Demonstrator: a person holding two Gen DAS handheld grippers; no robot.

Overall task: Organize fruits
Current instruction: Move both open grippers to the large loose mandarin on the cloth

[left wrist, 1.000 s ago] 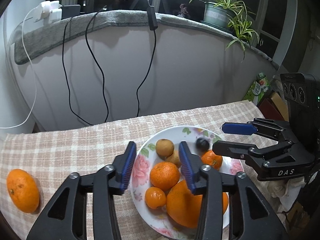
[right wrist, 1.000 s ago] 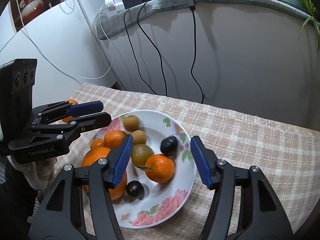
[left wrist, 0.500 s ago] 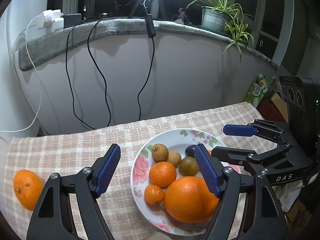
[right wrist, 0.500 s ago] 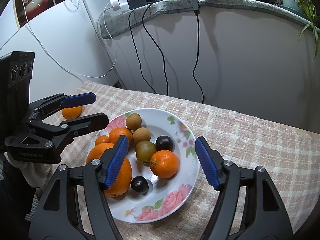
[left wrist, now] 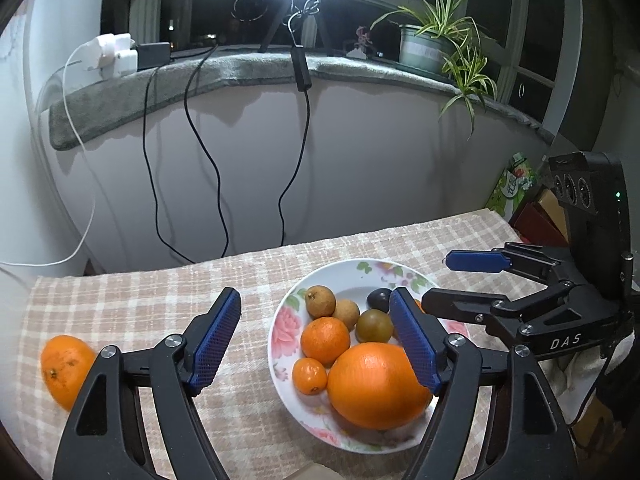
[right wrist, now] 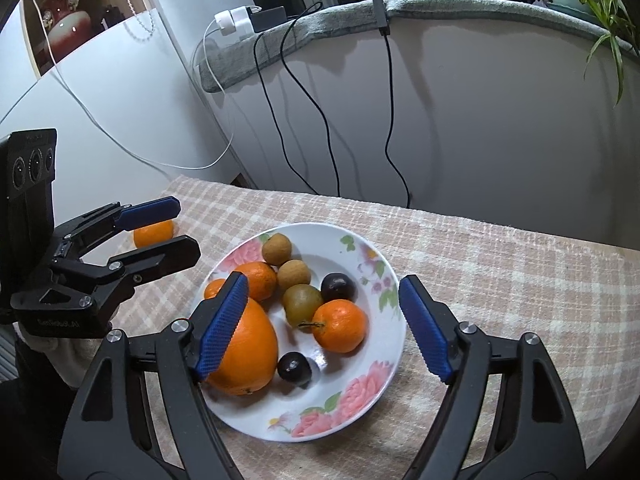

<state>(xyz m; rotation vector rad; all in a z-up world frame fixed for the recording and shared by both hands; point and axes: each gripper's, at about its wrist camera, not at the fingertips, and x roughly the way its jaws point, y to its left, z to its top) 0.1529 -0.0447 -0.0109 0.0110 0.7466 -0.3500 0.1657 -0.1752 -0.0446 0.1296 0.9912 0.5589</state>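
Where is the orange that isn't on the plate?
The loose orange lies on the checked tablecloth at the left wrist view's far left, apart from the floral plate.

glossy glazed plate [right wrist: 394, 300] between the right jaws. matt woven checked cloth [left wrist: 132, 300] beneath. blue pads [left wrist: 216, 336] look rough, ribbed

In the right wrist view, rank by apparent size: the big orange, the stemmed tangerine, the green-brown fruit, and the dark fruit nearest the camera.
1. Big orange, partly behind a finger, also close to the camera.
2. Stemmed tangerine.
3. Green-brown fruit.
4. Dark fruit, smallest despite its nearness.
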